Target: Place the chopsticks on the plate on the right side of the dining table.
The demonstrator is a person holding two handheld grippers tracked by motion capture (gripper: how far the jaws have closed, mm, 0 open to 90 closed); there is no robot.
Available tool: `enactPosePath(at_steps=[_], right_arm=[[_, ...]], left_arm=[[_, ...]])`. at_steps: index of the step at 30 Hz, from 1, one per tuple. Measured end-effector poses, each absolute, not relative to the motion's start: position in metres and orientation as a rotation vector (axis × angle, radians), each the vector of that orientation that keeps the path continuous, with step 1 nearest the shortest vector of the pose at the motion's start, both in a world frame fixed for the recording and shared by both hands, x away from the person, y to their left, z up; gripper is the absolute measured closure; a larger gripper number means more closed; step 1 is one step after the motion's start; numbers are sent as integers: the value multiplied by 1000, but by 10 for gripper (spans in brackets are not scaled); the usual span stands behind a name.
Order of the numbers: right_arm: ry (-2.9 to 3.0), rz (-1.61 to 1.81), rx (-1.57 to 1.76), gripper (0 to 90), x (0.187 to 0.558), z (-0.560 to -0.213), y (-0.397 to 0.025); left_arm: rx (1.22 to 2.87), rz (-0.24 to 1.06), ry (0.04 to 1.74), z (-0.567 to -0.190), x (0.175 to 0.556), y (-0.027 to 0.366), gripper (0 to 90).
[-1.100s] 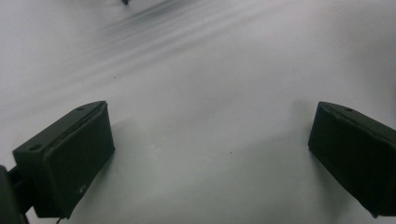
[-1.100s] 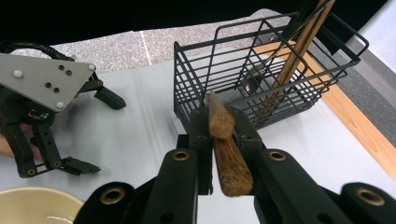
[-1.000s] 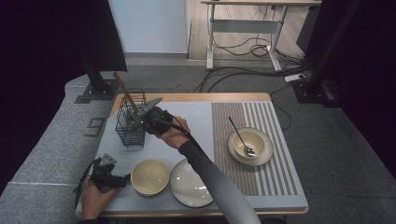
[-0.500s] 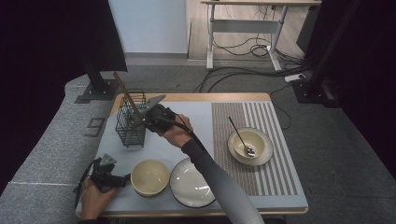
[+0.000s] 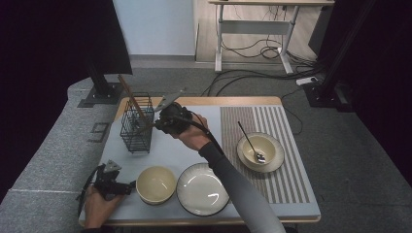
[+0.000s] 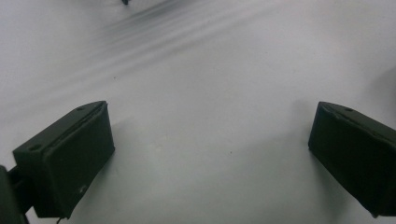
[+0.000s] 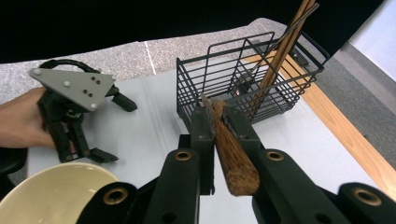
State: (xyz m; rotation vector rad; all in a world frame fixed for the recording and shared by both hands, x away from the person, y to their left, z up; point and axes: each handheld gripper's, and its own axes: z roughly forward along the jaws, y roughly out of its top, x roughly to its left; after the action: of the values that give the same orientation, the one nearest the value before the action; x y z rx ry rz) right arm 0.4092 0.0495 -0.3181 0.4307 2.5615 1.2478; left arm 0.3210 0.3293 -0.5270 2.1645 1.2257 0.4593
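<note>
Here, right gripper (image 7: 215,122) pinching a wooden utensil (image 7: 232,154) between pressed-together jaws, just beside the near wall of the black wire basket (image 7: 243,79), level with its rim. Left gripper (image 5: 112,180) well apart from the basket, near the cream bowl (image 5: 156,184), jaws spread wide over bare mat. Likely risk: utensil tip catching a basket wire or the chopsticks (image 7: 285,42) already leaning inside, tipping the light basket.
</note>
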Motion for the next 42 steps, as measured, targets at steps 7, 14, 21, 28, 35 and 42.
enactPosePath(at_steps=[7, 14, 21, 28, 35, 42], right_arm=[[2561, 1263, 427, 833, 402, -305, 34], [2560, 1272, 422, 834, 393, -295, 17], [2553, 1280, 414, 834, 382, -286, 0], [2564, 1315, 395, 834, 368, -280, -16], [2559, 1320, 390, 834, 361, -284, -29], [2547, 1335, 404, 834, 357, -293, -44]], left_arm=[[2164, 459, 1227, -527, 321, 329, 0], [2163, 458, 1227, -527, 321, 329, 0], [2164, 458, 1227, -527, 321, 329, 0], [2165, 456, 1227, -527, 321, 330, 0], [2160, 454, 1228, -527, 321, 330, 1], [2170, 456, 1236, -524, 321, 332, 14]])
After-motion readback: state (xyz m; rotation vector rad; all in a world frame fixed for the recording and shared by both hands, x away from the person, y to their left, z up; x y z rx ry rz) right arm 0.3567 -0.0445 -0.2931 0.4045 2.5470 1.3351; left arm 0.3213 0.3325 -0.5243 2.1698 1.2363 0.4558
